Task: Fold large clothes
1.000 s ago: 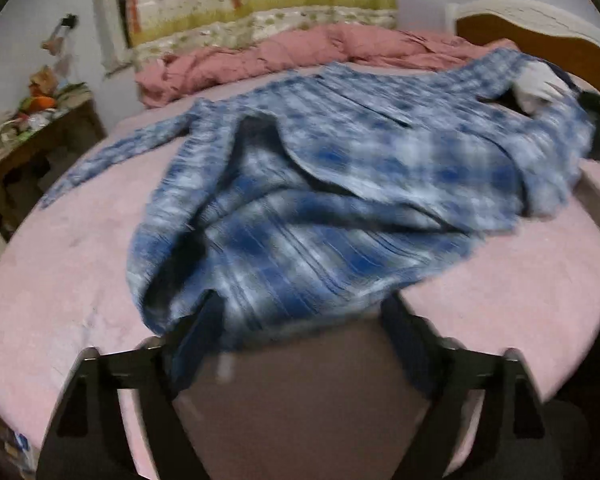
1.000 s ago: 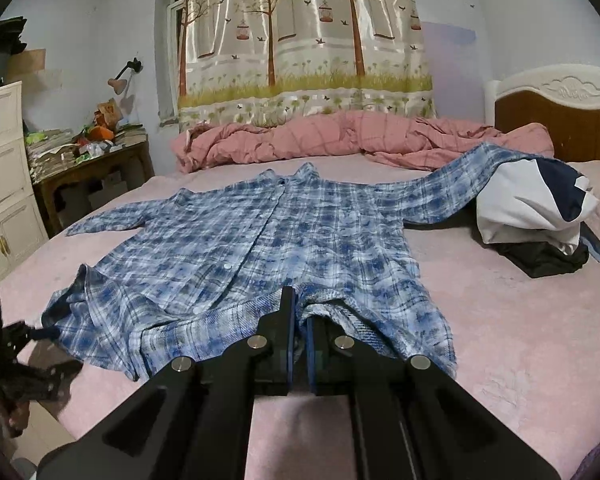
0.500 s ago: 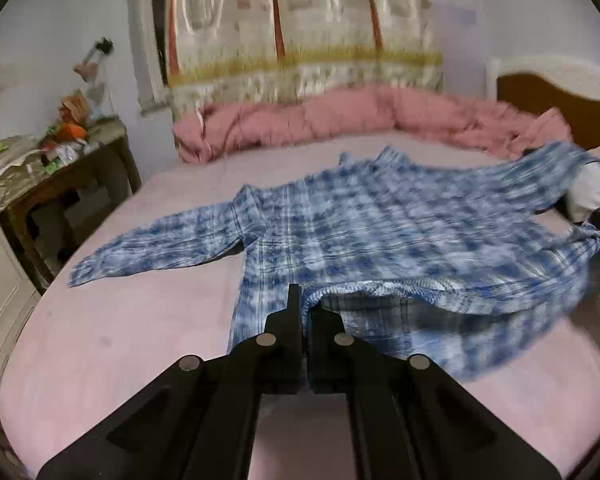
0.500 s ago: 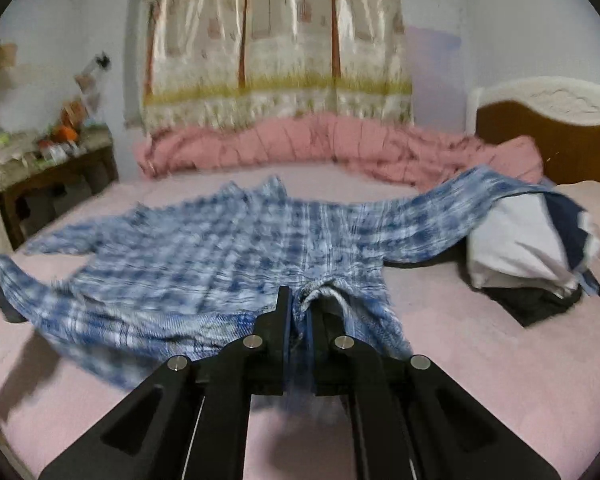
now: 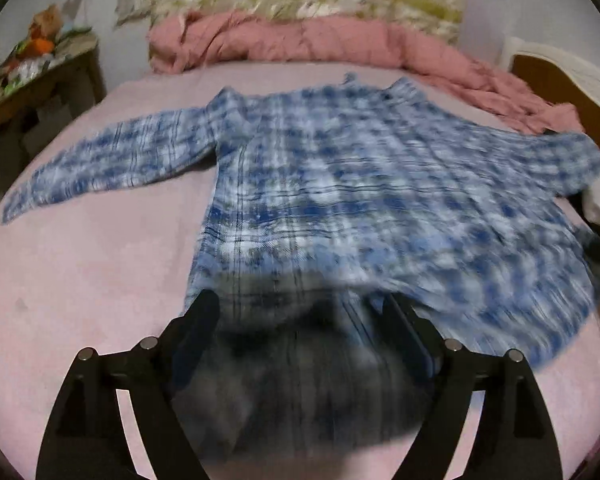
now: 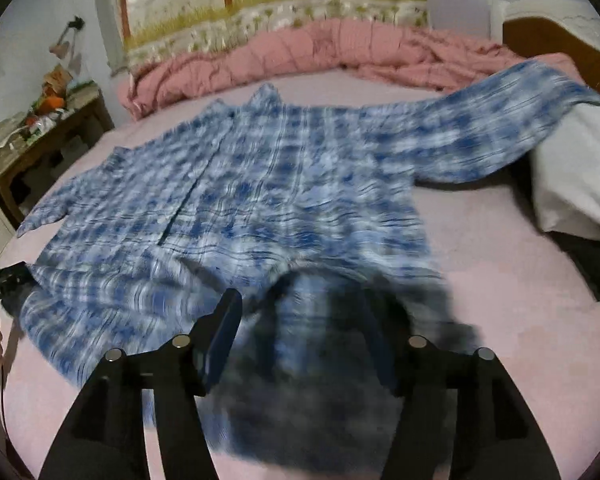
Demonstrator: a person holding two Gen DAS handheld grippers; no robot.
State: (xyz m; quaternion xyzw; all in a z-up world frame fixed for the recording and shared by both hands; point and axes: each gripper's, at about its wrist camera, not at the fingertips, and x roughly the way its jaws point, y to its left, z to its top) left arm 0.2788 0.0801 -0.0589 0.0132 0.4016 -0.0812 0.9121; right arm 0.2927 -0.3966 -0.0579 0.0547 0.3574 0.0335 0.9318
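A large blue-and-white plaid shirt [image 5: 340, 184] lies spread face up on the pink bed [image 5: 80, 280], collar towards the far side. My left gripper [image 5: 300, 312] hangs over its near hem with the jaws opening wide. The blurred hem sags between the fingers and no pad presses on it. In the right wrist view the same shirt [image 6: 260, 200] fills the middle. My right gripper [image 6: 304, 312] is also opening over the hem, the cloth slack and blurred between its fingers. The left gripper [image 6: 0, 284], with a hand below it, shows at that view's left edge.
A crumpled pink quilt [image 6: 340, 52] runs along the far side under a tree-print curtain. The shirt's right sleeve rests on a white and dark clothes pile [image 6: 572, 184]. A cluttered wooden side table [image 6: 48, 128] stands left of the bed, and a headboard [image 6: 560, 40] right.
Half a second ago both grippers were shut on the hem and pulling it towards me. Both now stand open and the hem has dropped onto the bed; the shirt lies flatter.
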